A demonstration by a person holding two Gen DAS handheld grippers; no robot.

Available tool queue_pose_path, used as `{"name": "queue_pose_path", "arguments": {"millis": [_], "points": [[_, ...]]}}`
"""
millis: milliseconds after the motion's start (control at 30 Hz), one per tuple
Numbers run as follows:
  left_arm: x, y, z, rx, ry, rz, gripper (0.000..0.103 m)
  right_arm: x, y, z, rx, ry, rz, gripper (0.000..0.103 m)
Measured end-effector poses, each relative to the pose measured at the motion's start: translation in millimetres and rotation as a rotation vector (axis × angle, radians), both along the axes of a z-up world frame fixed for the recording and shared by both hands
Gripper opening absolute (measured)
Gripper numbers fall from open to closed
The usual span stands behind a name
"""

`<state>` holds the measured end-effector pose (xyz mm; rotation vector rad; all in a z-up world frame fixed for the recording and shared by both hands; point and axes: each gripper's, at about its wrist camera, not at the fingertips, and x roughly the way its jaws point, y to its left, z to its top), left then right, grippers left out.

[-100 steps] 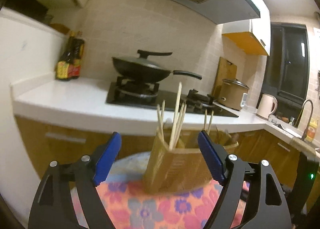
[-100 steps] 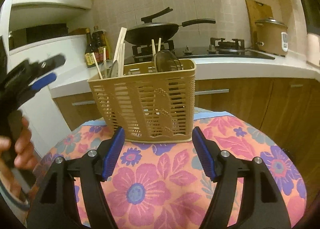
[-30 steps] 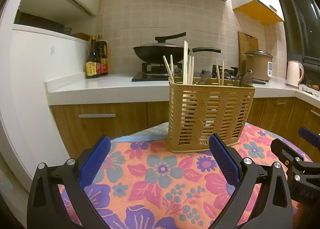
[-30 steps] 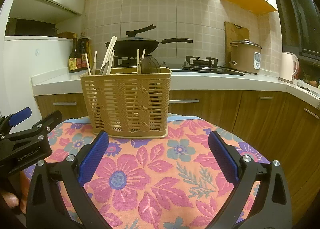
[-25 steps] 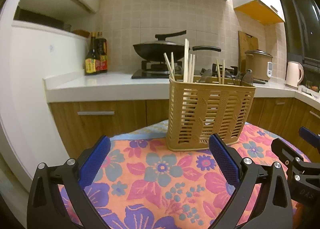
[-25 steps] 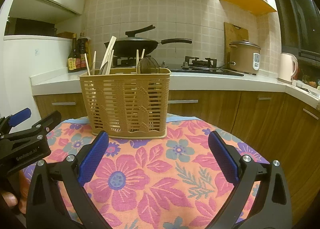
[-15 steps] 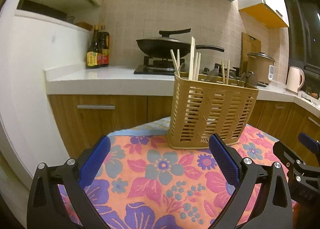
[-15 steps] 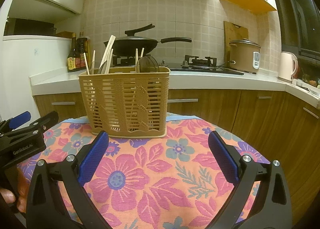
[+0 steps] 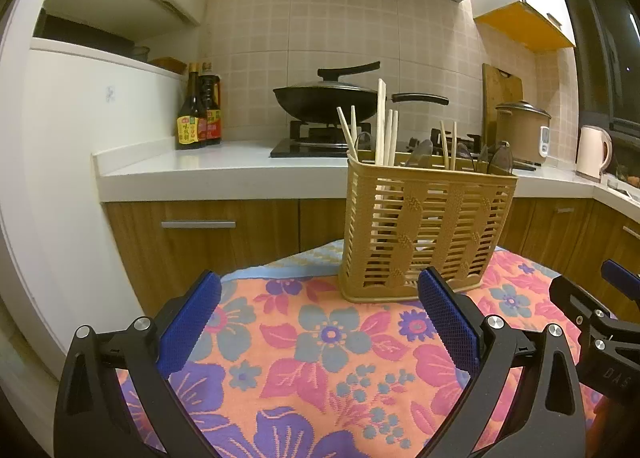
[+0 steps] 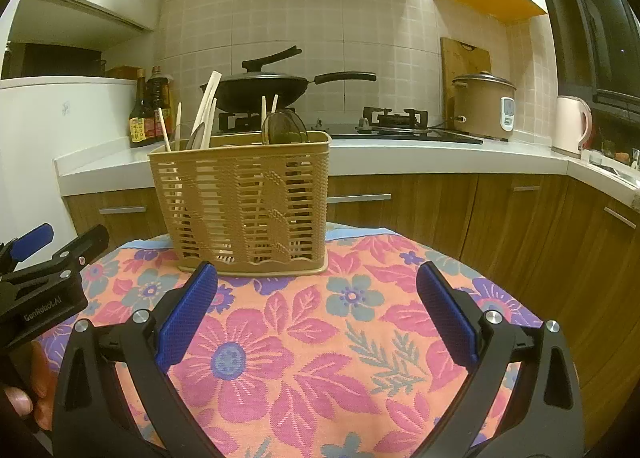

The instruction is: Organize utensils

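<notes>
The basket (image 9: 426, 232) stood upright on the cloth (image 9: 320, 338), holding chopsticks (image 9: 386, 130) and spoons (image 10: 284, 126). The left gripper (image 9: 320, 316) and right gripper (image 10: 316, 308) hung above the cloth, near the basket, apart from it; both had jaws wide and empty.
</notes>
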<state>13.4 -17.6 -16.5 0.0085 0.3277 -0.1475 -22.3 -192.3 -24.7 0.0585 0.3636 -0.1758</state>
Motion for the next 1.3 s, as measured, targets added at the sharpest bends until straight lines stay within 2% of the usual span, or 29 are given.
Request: {"name": "queue_pose_path", "arguments": {"millis": [567, 1300], "points": [[-2.1, -1.3, 1.4, 0.010, -0.008, -0.008, 0.095, 4.7, 4.9, -3.4, -0.003, 0.048, 0.026, 0.095], [-0.6, -2.9, 1.1, 0.016, -0.005, -0.012, 0.095, 8.1, 6.4, -4.4, 0.001, 0.065, 0.032, 0.095]]}}
